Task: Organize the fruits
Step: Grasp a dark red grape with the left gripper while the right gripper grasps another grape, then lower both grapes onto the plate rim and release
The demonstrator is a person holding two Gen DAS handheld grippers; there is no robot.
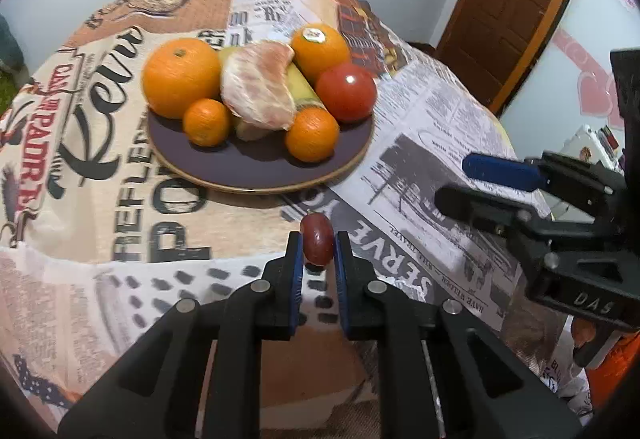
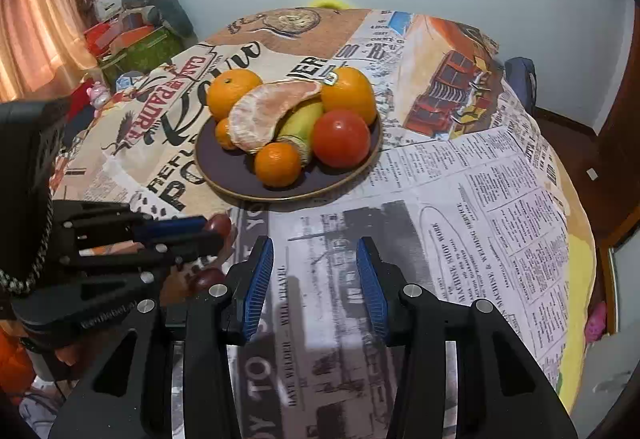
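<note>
My left gripper (image 1: pixel 317 245) is shut on a dark red grape (image 1: pixel 317 243), held just above the printed tablecloth in front of the plate. The grape also shows in the right wrist view (image 2: pixel 219 226), with a second grape (image 2: pixel 208 277) lying on the cloth below it. A dark purple plate (image 1: pixel 256 163) holds oranges (image 1: pixel 181 75), a peeled citrus piece (image 1: pixel 258 87), a banana (image 1: pixel 302 85) and a red tomato (image 1: pixel 346 91). My right gripper (image 2: pixel 315 285) is open and empty over the newspaper print, right of the left gripper.
The round table's edge (image 2: pixel 576 259) curves down at the right. A brown door (image 1: pixel 508 7) stands behind the table. Boxes and clutter (image 2: pixel 132 43) sit past the table's far left.
</note>
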